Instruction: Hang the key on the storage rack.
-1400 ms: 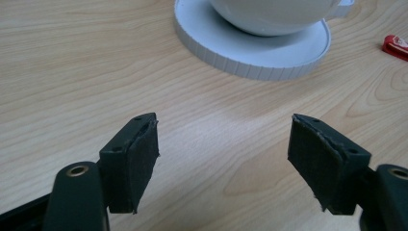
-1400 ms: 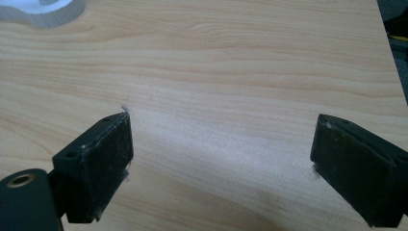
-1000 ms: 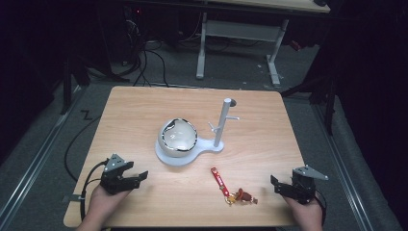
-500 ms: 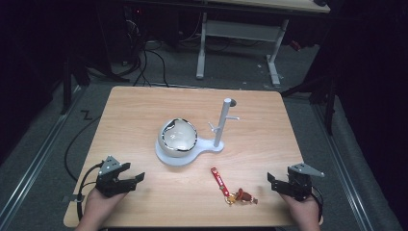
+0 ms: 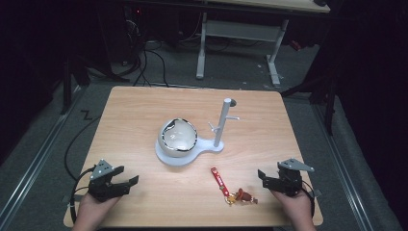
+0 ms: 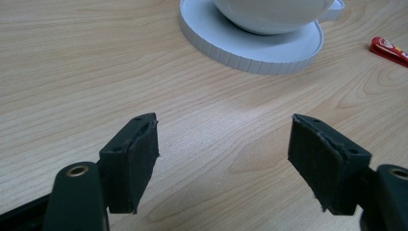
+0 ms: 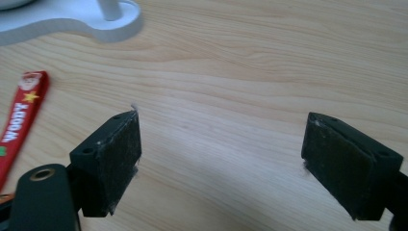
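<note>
The keychain (image 5: 230, 186) looks light and floppy, so I'd pinch its red strap (image 7: 21, 113). Charm end's too blurry to read. Left gripper (image 6: 223, 161) and right gripper (image 7: 221, 163) both gape wide, empty.

We find the stand base (image 5: 180, 156) near the centre of the tabletop (image 5: 144, 110), with the bowl (image 5: 179, 137) seated on its round left part. The post (image 5: 222, 122) rises upright from the base's right lobe, just beside the bowl. The keychain strap (image 5: 219, 179) lies flat in front of the base, toward the near edge, its charm end (image 5: 242, 197) nearest the person. We locate the left gripper (image 5: 126, 183) at the near left corner and the right gripper (image 5: 265, 178) at the near right, the strap between them.
</note>
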### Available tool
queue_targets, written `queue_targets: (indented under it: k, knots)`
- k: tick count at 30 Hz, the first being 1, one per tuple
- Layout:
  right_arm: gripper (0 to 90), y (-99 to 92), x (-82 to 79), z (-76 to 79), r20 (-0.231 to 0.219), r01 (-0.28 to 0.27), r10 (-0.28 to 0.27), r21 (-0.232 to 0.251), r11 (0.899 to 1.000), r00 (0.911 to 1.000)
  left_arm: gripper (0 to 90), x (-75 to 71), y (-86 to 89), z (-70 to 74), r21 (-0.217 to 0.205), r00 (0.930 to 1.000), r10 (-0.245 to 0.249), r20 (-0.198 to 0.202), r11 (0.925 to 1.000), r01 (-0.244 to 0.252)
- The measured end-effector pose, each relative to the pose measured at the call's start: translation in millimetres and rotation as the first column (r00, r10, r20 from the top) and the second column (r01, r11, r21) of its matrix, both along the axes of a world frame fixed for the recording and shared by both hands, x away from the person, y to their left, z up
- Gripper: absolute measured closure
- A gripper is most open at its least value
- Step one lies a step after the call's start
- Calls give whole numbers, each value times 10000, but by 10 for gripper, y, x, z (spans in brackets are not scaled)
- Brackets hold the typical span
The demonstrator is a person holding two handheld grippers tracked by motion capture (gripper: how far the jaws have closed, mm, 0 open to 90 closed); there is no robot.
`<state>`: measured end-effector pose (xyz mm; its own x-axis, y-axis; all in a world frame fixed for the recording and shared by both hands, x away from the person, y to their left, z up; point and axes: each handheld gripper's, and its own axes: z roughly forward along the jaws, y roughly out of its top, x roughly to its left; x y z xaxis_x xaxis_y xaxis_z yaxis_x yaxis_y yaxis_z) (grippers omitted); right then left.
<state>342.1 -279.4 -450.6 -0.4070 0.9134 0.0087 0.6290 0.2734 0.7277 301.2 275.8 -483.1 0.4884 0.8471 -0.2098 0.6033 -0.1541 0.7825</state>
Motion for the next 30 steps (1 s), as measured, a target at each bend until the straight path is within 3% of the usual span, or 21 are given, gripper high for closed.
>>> queue_targets:
  k: [7,9,11,12,15,16,22,24,25,26,29,30]
  knots:
    - [142,302,-11,28,-372,-886,885,-18,9961,9954,274,-18,-4,-1,103,9997,-163,170,9998,161]
    - [141,445,-49,18,-726,-1282,1267,-170,9916,9893,284,-14,-18,0,49,9997,-205,164,9998,204]
    - [142,473,-54,12,-841,-1333,1308,-247,9908,9878,290,-14,-26,-11,37,9996,-263,84,9996,263]
    - [142,549,-65,-7,-1429,-1663,1594,-376,9854,9768,296,-13,-37,-18,76,9994,-340,6,9994,340]
    - [147,643,-81,-13,-1960,-1955,1817,-537,9792,9636,294,0,-78,-23,251,9983,-579,-40,9980,580]
    - [147,643,-81,-13,-1960,-1955,1817,-537,9792,9636,295,0,-78,-23,251,9983,-579,-40,9980,580]
    - [214,936,-111,63,-2694,-2686,2317,-1089,9571,9347,294,10,-100,-5,249,9975,-703,26,9972,703]
    - [224,1043,-106,90,-3054,-2959,2425,-1424,9445,9209,294,13,-92,3,227,9976,-690,34,9974,689]
    - [254,1135,-85,103,-3458,-3132,2376,-1819,9321,9077,294,14,-78,15,142,9979,-638,78,9979,637]
    - [254,1135,-85,103,-3458,-3132,2376,-1819,9321,9077,295,14,-78,15,142,9979,-638,78,9979,637]
    - [294,1248,-42,110,-4180,-3257,2159,-2116,9215,8824,294,11,-61,36,76,9979,-629,171,9980,628]
    - [300,1290,-34,109,-4438,-3195,1980,-2179,9222,8740,294,10,-58,43,44,9979,-631,175,9980,631]
